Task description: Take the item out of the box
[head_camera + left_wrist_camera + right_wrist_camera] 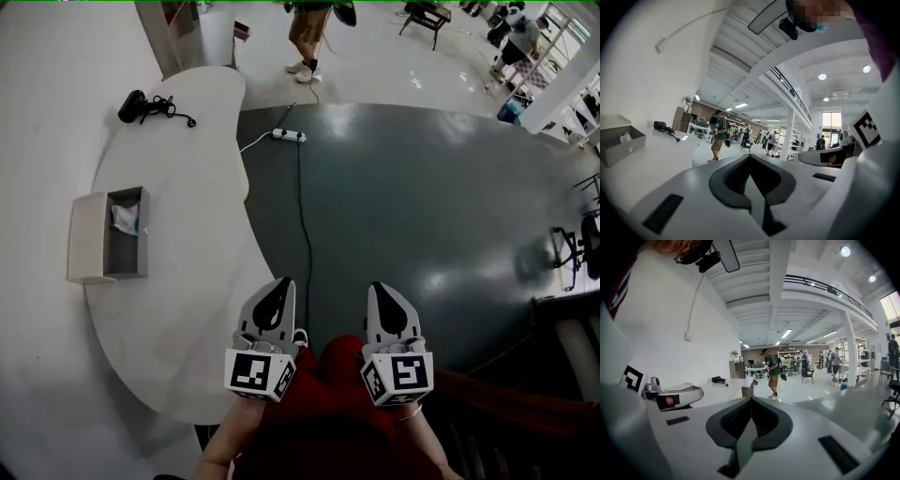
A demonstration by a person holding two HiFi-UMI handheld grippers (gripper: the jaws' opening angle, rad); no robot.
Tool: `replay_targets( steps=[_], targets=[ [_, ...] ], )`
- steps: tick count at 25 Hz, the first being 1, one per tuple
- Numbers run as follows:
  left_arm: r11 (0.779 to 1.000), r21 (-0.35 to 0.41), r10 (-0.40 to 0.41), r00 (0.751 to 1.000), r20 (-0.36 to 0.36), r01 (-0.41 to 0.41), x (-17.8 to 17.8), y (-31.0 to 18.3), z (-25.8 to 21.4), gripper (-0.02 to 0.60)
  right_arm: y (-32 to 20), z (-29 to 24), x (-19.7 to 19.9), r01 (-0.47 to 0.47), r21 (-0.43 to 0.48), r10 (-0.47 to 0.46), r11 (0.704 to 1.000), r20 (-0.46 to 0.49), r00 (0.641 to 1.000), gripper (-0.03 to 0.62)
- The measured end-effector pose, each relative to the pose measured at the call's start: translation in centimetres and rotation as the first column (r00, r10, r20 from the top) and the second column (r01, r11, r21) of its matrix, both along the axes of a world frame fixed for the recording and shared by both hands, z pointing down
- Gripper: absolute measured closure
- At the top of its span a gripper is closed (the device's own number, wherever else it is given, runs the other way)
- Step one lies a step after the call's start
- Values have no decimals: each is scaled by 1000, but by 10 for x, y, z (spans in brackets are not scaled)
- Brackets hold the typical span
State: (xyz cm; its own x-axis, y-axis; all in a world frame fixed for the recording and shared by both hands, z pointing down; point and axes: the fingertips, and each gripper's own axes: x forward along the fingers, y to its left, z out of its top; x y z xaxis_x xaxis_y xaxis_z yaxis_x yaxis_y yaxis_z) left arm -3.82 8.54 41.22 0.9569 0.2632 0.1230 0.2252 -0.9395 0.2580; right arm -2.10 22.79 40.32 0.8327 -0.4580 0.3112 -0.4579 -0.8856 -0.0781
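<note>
An open grey box (106, 236) lies on the white table (192, 281) at the left, with a crumpled white item (125, 218) inside it. The left gripper view shows the same box (621, 143) and item (625, 137) far off to the left. My left gripper (278, 289) and right gripper (382, 292) hang side by side near my body, beyond the table's right edge and well away from the box. The jaws of both are pressed together with nothing between them, as seen for the left gripper (750, 157) and the right gripper (751, 400).
A black hair dryer (141, 105) with its cord lies at the table's far end. A white power strip (288, 136) and cable run across the dark floor (422, 216). A person (309, 37) stands beyond the table; others are farther back.
</note>
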Motion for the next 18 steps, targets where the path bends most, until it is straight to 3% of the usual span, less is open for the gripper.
replay_targets(
  steps=[6, 10, 13, 18],
  targets=[
    [988, 38, -146, 989, -33, 147, 12, -32, -8, 559, -39, -4, 33, 164, -3, -164, 986, -7, 986, 579],
    [963, 62, -262, 965, -33, 263, 24, -53, -10, 560, -77, -7, 61, 322, 20, -322, 946, -28, 946, 579],
    [926, 76, -368, 930, -21, 368, 33, -65, -8, 560, -99, -6, 77, 451, 31, -450, 892, -34, 893, 579],
    [837, 94, -541, 841, -5, 539, 43, -84, -11, 560, -123, -10, 106, 594, 53, -593, 803, -34, 805, 579]
  ],
)
